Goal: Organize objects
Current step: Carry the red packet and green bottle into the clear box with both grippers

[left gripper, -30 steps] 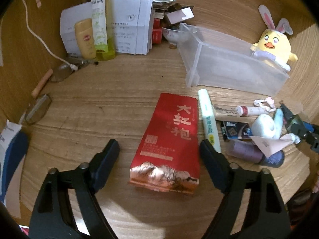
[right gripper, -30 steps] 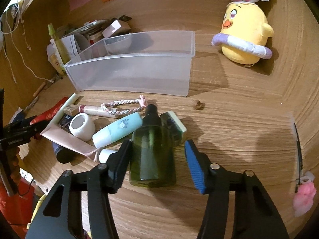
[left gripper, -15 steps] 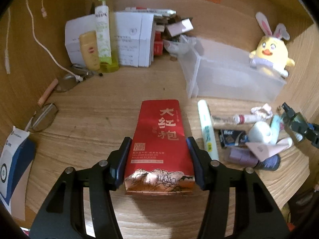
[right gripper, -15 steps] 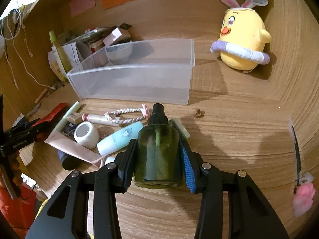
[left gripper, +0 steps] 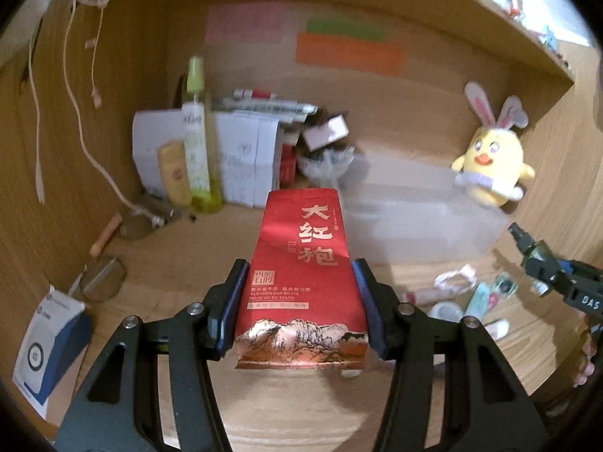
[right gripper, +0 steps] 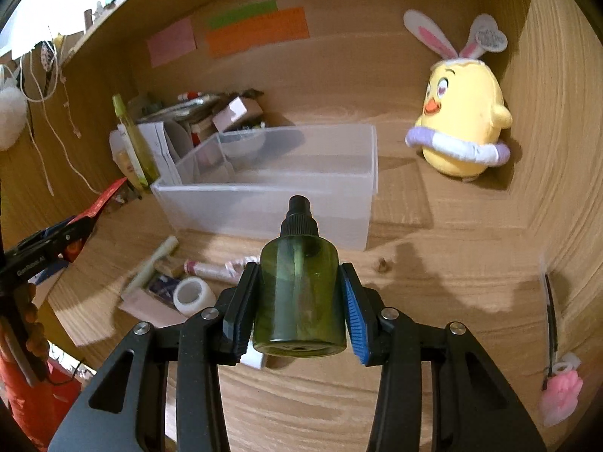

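Left gripper [left gripper: 299,309] clamps red foil tea pouch [left gripper: 301,282] by its side edges, pouch off the desk, long axis pointing away up-frame. Right gripper [right gripper: 299,309] clamps green spray bottle [right gripper: 299,282], black cap away, base toward camera. Key relation: clear plastic bin [right gripper: 271,188] sits straight ahead of the bottle, centre frame, open top; in the left view the bin lies right of centre behind the pouch, so the right hand looks nearer. Pouch: flat, crinkly, glossy. Bottle: smooth, translucent, cylindrical. Bin: rigid, frosted, rectangular. Loose clutter [right gripper: 169,282] lower left on wooden desk [right gripper: 433,263].
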`<state>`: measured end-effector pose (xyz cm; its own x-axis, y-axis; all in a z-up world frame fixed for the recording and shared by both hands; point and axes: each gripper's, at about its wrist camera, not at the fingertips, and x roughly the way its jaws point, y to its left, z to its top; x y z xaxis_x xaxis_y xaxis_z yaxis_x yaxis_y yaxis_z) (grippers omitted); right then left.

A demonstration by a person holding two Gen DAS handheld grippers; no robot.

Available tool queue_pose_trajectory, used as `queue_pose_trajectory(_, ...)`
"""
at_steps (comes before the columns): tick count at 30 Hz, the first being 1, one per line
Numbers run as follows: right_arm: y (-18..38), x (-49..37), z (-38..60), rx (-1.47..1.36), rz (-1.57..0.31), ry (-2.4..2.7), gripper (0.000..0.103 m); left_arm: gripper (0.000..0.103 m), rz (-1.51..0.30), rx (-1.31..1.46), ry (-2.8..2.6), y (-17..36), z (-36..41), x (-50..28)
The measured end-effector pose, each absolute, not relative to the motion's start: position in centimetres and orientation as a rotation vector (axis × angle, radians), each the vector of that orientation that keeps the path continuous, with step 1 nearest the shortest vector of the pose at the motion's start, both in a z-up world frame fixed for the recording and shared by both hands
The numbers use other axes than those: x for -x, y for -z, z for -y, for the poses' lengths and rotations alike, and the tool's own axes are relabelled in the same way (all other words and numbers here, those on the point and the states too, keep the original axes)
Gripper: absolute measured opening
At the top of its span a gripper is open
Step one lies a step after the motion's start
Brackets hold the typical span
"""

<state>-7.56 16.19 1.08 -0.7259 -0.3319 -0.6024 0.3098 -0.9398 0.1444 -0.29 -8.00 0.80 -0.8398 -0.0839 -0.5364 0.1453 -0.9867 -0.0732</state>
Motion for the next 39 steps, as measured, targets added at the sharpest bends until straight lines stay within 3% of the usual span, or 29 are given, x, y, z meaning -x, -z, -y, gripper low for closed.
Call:
queue_pose_trajectory(23, -6.3, 12.6, -14.6, -0.732, 0.02, 2.655, 0.039, 0.055, -0.208, -0.767, 3.027, -5.3, 5.5, 6.0)
queue_pose_trajectory(39, -5.9, 19.1, -13.9, -0.831, 0.002, 2.641, 0.039, 0.055, -0.13, -0.899, 3.009, -4.3, 3.6, 12.8)
